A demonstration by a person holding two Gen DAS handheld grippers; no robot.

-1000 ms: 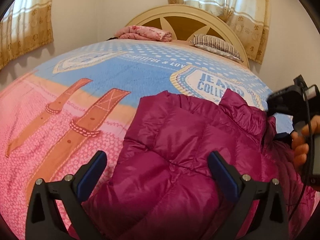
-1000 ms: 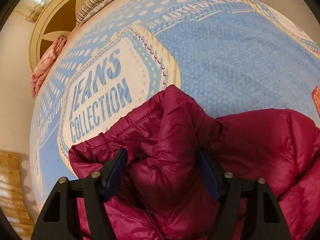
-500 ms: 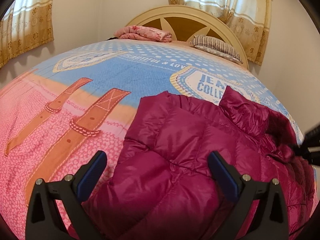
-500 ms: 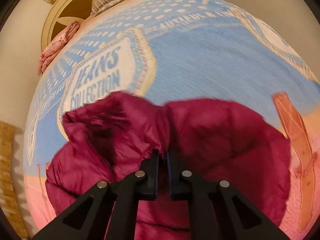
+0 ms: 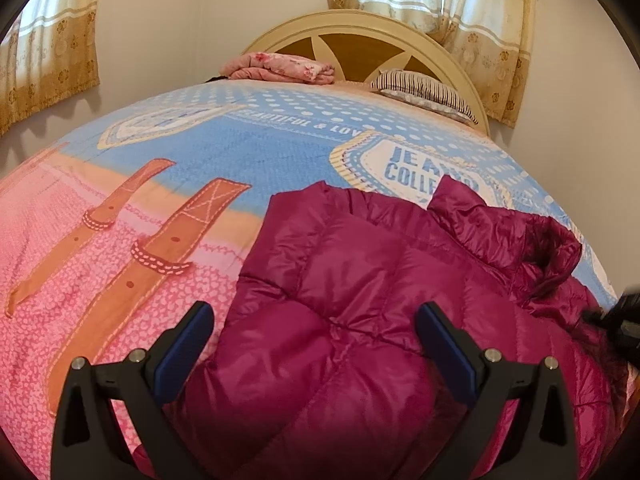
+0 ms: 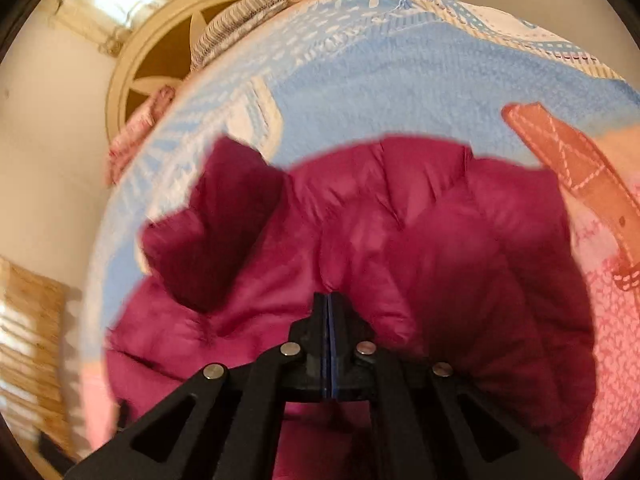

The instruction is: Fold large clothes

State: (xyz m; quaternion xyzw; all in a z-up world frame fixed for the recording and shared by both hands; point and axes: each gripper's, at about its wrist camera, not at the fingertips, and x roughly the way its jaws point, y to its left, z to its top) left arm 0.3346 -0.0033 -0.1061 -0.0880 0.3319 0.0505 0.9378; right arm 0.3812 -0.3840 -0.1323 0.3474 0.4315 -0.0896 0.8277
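Observation:
A magenta puffer jacket (image 5: 360, 280) lies on the bedspread (image 5: 224, 152) at the near right of the bed, its collar end (image 5: 500, 216) toward the headboard. My left gripper (image 5: 316, 332) hovers open over the jacket's near part, one finger on each side of a quilted panel, touching nothing. In the right wrist view my right gripper (image 6: 328, 300) is shut, and the jacket (image 6: 440, 220) puckers into a fold at its tips. A dark piece of the right gripper (image 5: 616, 320) shows at the right edge of the left wrist view.
The bedspread is blue at the far end and pink with brown strap prints (image 5: 160, 248) nearer me. A folded pink blanket (image 5: 280, 66) and a striped pillow (image 5: 424, 92) lie by the cream headboard (image 5: 360, 24). Curtains (image 5: 48, 40) hang on both walls.
My right gripper closed on a fold of the jacket near the collar and pulled it back along the jacket toward the near side. The left gripper stayed still and open.

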